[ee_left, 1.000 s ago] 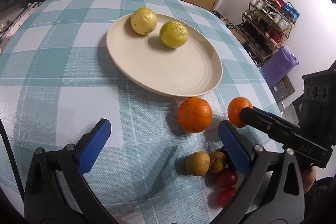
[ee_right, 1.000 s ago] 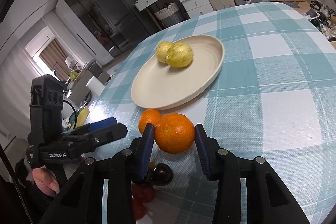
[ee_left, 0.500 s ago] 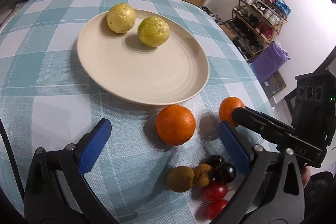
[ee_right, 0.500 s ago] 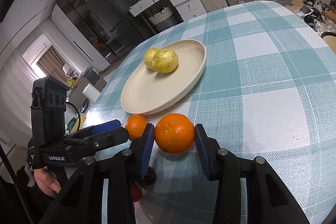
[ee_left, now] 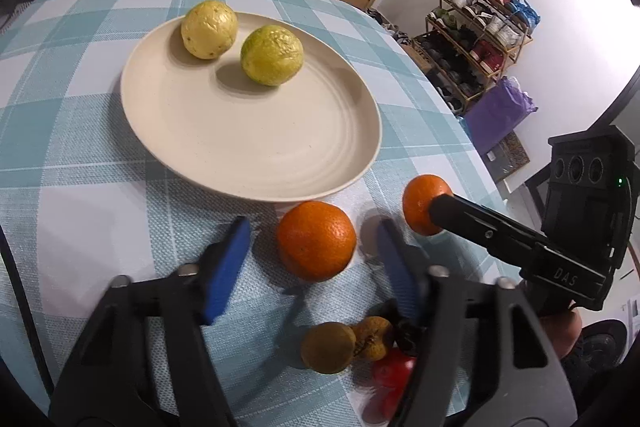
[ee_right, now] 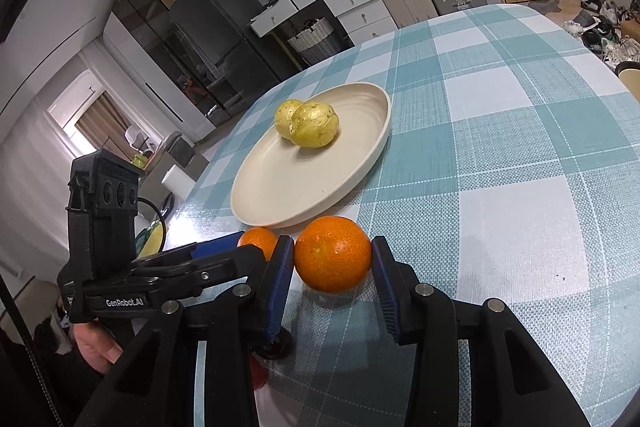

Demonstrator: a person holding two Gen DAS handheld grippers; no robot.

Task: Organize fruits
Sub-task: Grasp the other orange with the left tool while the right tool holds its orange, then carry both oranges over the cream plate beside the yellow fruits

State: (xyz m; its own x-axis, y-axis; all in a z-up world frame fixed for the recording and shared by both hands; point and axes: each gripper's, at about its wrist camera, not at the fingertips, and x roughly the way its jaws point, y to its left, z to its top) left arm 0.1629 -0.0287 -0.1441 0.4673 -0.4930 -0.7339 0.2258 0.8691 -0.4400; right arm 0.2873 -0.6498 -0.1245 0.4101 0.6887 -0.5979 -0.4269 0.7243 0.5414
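In the left wrist view an orange (ee_left: 316,239) rests on the checked tablecloth just below the cream plate (ee_left: 260,131). My left gripper (ee_left: 310,261) straddles it with its jaws closing, and a gap still shows on both sides of the fruit. To the right, my right gripper (ee_right: 332,261) is shut on a second orange (ee_right: 332,253), its pads pressed on both sides; that orange (ee_left: 420,203) also shows half hidden behind a black finger. Two yellow-green fruits (ee_left: 209,29) (ee_left: 272,55) lie on the plate's far side.
Near the table's front edge lie two brown longans (ee_left: 328,347), a red cherry tomato (ee_left: 390,367) and a dark fruit, partly under my left finger. The table edge curves close on the right, with a shoe rack (ee_left: 476,39) and purple bag beyond. A hand (ee_right: 96,347) holds the left gripper.
My left gripper has moved in toward the near orange and its jaws have narrowed sharply around it. The right gripper keeps its hold on the other orange and stays in place.
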